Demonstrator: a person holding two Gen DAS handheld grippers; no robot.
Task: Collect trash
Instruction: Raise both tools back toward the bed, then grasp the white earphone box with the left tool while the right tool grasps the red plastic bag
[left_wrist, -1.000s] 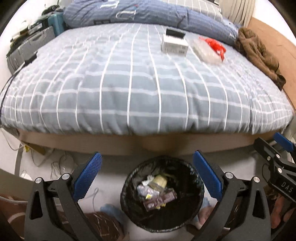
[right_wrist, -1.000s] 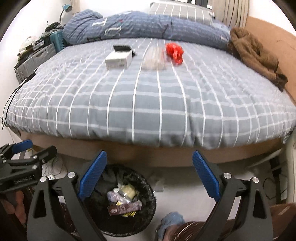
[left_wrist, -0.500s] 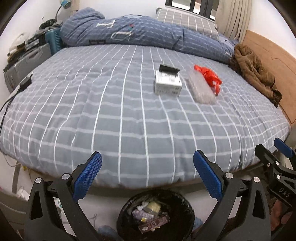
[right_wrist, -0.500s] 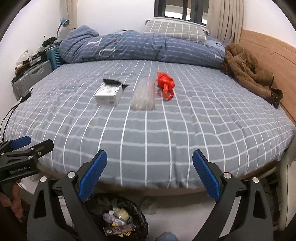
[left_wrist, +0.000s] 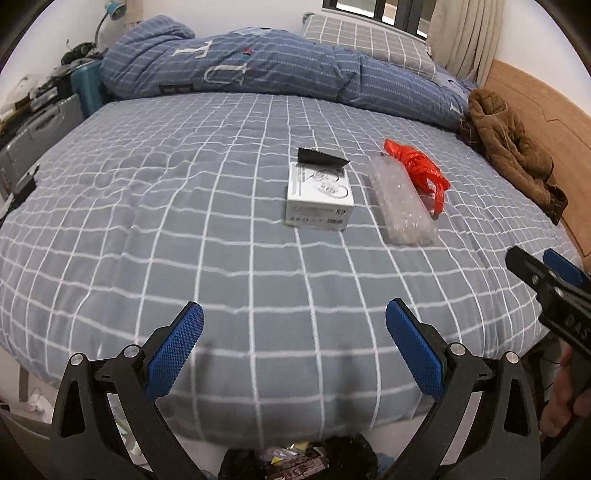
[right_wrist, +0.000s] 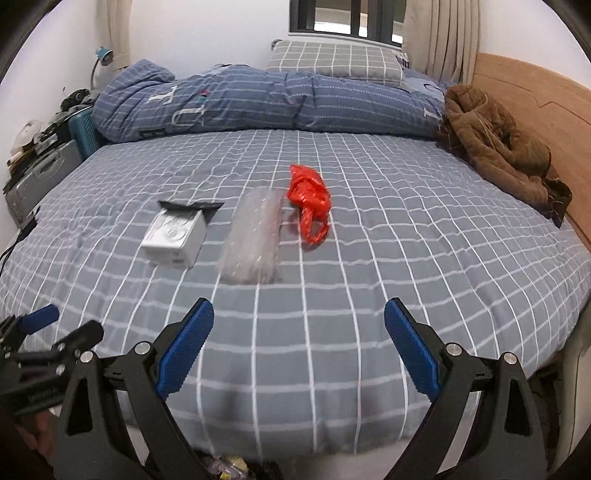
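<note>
On the bed (left_wrist: 184, 229), mid-mattress on the grey checked cover, three bits of trash lie in a row. A white box (left_wrist: 319, 197) sits w/ a black torn wrapper (left_wrist: 321, 158) touching its far edge. Just beside the box, to the right, is a clear bubble-wrap piece (left_wrist: 400, 201), and a crumpled red plastic bag (left_wrist: 419, 170) touches the wrap's far right side. Same order in the right wrist view: box (right_wrist: 175, 236), wrap (right_wrist: 255, 236), red bag (right_wrist: 310, 199).

Left gripper (left_wrist: 294, 349) hangs over the near edge of the bed, jaws spread wide, nothing btwn the blue pads. Right gripper (right_wrist: 298, 345) is the same: spread wide, empty, above the near edge. Both are well apart from the trash. Each gripper pokes into the other's view at the side.

Below the left gripper, at the foot of the bed, the bin (left_wrist: 354, 458) w/ black liner peeks in, wrappers inside.

Far side: a rolled blue duvet (right_wrist: 258, 101), a checked pillow (right_wrist: 332, 61) behind it, a brown jacket (right_wrist: 495, 147) heaped by the wooden headboard (right_wrist: 535, 96).
</note>
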